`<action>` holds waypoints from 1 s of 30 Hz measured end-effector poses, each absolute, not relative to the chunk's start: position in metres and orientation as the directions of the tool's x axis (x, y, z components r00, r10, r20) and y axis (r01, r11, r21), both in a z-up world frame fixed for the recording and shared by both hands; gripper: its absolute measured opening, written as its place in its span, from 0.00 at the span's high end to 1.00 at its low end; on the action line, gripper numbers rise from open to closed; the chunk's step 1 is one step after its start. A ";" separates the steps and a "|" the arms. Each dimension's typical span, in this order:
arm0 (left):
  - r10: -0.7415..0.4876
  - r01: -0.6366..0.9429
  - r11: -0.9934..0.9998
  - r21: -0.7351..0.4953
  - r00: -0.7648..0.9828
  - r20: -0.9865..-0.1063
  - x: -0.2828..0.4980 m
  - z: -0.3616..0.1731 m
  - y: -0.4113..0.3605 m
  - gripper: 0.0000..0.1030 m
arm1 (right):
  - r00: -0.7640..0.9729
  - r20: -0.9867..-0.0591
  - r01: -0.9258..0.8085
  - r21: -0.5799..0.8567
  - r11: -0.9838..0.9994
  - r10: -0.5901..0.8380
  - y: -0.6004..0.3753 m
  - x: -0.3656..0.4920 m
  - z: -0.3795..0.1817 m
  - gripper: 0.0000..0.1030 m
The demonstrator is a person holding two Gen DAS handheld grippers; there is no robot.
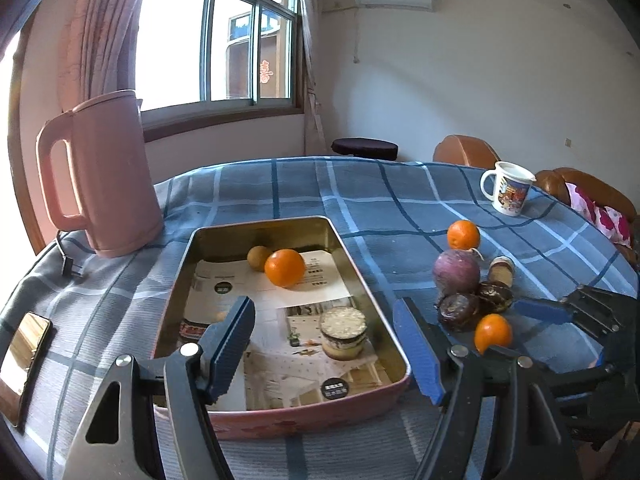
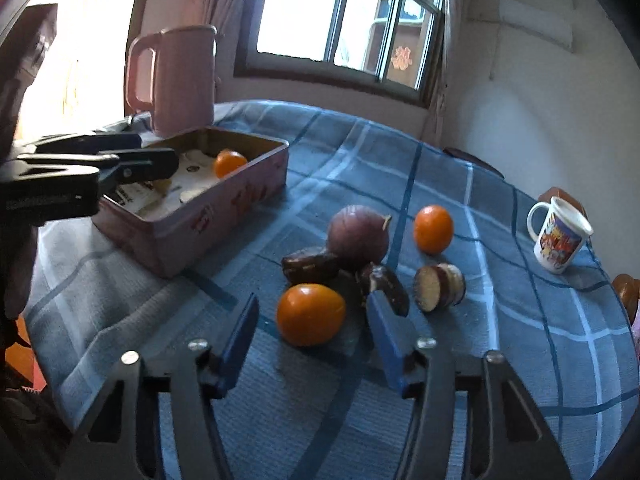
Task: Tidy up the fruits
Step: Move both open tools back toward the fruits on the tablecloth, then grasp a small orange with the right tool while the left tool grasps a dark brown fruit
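**Both grippers spread, fruit split between tin and worktop**

The left hand-held gripper (image 1: 324, 340) hovers with fingers apart over the near end of the pink tin (image 1: 376, 280), an orange (image 1: 284, 268) lying beyond it inside. The right hand-held gripper (image 2: 314, 344) (also spread, holding nothing) has another orange (image 2: 311, 314) just ahead between its fingers, on the checked worktop (image 2: 500, 320); a third orange (image 2: 433, 229) sits farther off.

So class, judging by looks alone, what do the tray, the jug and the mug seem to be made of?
Tray: seemingly metal tin; shiny gold inner walls reflect light, pink printed outside.
Jug: probably matte pink plastic; dull, even surface, moulded handle.
Mug: likely glazed ceramic or enamel; glossy white with a printed picture.
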State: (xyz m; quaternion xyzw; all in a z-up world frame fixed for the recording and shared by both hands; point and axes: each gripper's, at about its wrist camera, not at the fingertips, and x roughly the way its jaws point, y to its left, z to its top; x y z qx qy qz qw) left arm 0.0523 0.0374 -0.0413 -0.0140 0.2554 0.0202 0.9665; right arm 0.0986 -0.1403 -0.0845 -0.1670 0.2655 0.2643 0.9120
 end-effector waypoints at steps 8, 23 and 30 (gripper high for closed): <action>0.008 -0.013 1.000 -0.006 0.868 -0.496 0.056 -0.041 0.024 0.29 | 0.652 -0.647 -0.594 -0.110 0.797 0.396 -0.137 0.115 -0.092 0.59; -0.101 0.152 0.987 0.048 0.828 -0.552 0.085 -0.042 -0.049 0.29 | 0.801 -0.517 -0.381 -0.048 0.923 0.303 -0.210 0.118 -0.073 0.59; -0.116 0.191 0.981 0.043 0.744 -0.658 0.117 -0.061 -0.071 0.46 | 0.806 -0.523 -0.331 -0.013 0.943 0.276 -0.232 0.128 -0.068 0.59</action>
